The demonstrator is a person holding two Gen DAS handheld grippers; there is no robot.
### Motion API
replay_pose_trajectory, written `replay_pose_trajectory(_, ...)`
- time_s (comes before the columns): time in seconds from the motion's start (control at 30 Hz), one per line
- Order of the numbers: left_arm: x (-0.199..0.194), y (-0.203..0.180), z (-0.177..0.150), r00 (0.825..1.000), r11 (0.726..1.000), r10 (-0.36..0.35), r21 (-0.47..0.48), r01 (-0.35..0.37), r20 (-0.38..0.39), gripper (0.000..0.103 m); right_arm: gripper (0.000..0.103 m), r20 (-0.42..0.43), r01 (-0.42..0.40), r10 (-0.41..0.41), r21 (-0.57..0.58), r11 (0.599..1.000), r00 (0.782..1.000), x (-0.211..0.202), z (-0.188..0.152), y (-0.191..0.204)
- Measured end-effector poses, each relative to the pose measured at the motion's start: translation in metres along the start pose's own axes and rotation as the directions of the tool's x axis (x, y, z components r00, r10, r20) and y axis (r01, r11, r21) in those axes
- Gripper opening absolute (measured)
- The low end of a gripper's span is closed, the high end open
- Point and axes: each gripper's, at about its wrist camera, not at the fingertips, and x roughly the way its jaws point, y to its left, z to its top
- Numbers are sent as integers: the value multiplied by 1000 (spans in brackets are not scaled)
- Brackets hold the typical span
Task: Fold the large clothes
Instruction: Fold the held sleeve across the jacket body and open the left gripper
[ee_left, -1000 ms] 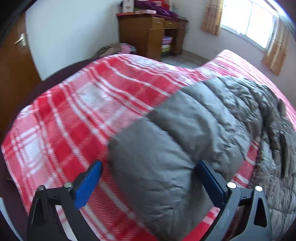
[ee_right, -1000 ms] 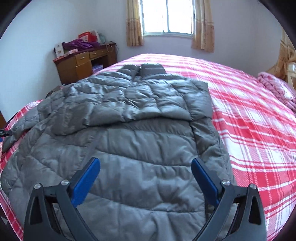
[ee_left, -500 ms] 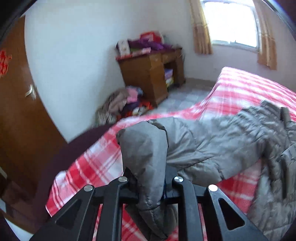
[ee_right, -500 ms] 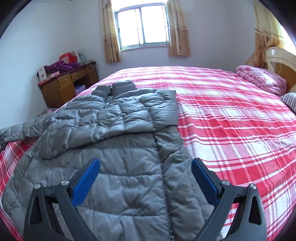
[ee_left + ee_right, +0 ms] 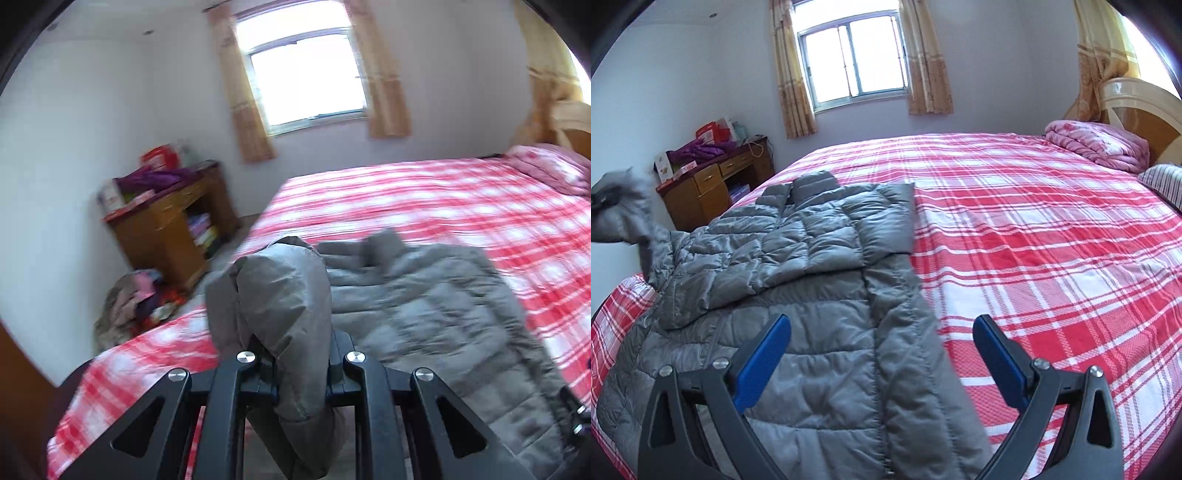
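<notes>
Now the left hand-held gripper (image 5: 300,369) is clamped on the grey jacket's sleeve (image 5: 284,295), lifted above the bed (image 5: 1034,229); the right hand-held gripper (image 5: 882,354) gapes empty over the jacket (image 5: 820,314).

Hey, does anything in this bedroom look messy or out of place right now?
Yes. A heap of clothes lies on the floor beside the wooden desk, whose top is piled with clutter. On the bed, the grey jacket is only part-folded, one sleeve lifted in the left gripper.
</notes>
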Motion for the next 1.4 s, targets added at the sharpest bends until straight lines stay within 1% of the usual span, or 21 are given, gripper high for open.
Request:
replay_pose_trajectory(0.03,5,-17,1,999,999,-36,9,37,-6,17,101,-2,5,-5,4,1000,1000,0,-1,-4)
replay_pose_trajectory(0.1,8,-49,-1,998,998,-57,35,58,-7,21,101,-6,15,-15,7,1000,1000,0,-2,-10)
replay_pose_trajectory(0.13,11,-64,-3,998,997,-57,57,58,-11,37,101,-11,18,-18,11,1000,1000,0,-2,-14)
replay_pose_trajectory(0.17,12,-78,-5,999,996,-49,77,50,-20,61,101,-16,22,-21,16,1000,1000,1,-2,-17)
replay_pose_trajectory(0.23,6,-91,-9,999,995,-35,92,33,12,87,101,-24,27,-27,24,999,999,2,-2,-22)
replay_pose_trajectory(0.27,2,-91,-12,999,995,-30,94,26,40,90,101,-27,27,-27,26,999,999,3,-1,-23)
replay_pose_trajectory(0.3,-3,-89,-14,997,995,-19,100,12,69,91,101,-32,28,-27,24,999,999,3,0,-24)
replay_pose_trajectory(0.37,-3,-73,-20,997,995,15,93,-22,76,92,101,-39,29,-28,16,999,999,4,4,-23)
replay_pose_trajectory(0.47,11,-31,-26,997,998,52,32,-54,48,93,101,-42,14,-14,-4,1000,999,4,12,-15)
replay_pose_trajectory(0.53,26,-1,-39,993,993,120,-2,-120,3,93,101,-52,-27,26,-27,999,998,6,23,0)
replay_pose_trajectory(0.6,48,33,-58,977,979,198,-28,-201,-75,93,101,-82,-95,91,-39,995,992,13,33,15)
replay_pose_trajectory(0.67,69,58,-77,955,962,256,-53,-267,-151,93,101,-100,-141,136,-42,989,986,22,42,29)
replay_pose_trajectory(0.8,100,90,-114,924,944,264,-122,-306,-276,93,101,-160,-219,206,-68,973,965,60,61,66)
replay_pose_trajectory(0.87,113,98,-129,908,935,279,-126,-331,-314,93,99,-195,-194,176,-72,978,965,84,62,78)
replay_pose_trajectory(0.93,124,99,-139,897,931,279,-131,-340,-343,93,86,-232,-200,180,-69,977,956,106,61,85)
replay_pose_trajectory(0.97,128,101,-142,893,928,277,-141,-344,-354,93,70,-257,-222,200,-62,973,945,115,59,87)
replay_pose_trajectory(1.0,130,103,-143,893,927,271,-152,-343,-360,93,49,-283,-243,217,-62,968,934,122,56,89)
replay_pose_trajectory(1.03,132,105,-144,892,926,262,-164,-339,-368,93,41,-294,-243,212,-74,967,932,125,54,91)
replay_pose_trajectory(1.1,136,107,-144,890,925,257,-171,-339,-376,93,21,-266,-222,188,-105,969,945,119,51,91)
replay_pose_trajectory(1.2,138,108,-147,893,926,248,-178,-332,-377,93,16,-239,-211,183,-99,972,954,106,49,79)
replay_pose_trajectory(1.4,135,106,-147,892,926,249,-176,-333,-377,93,15,-208,-165,140,-111,980,968,89,43,59)
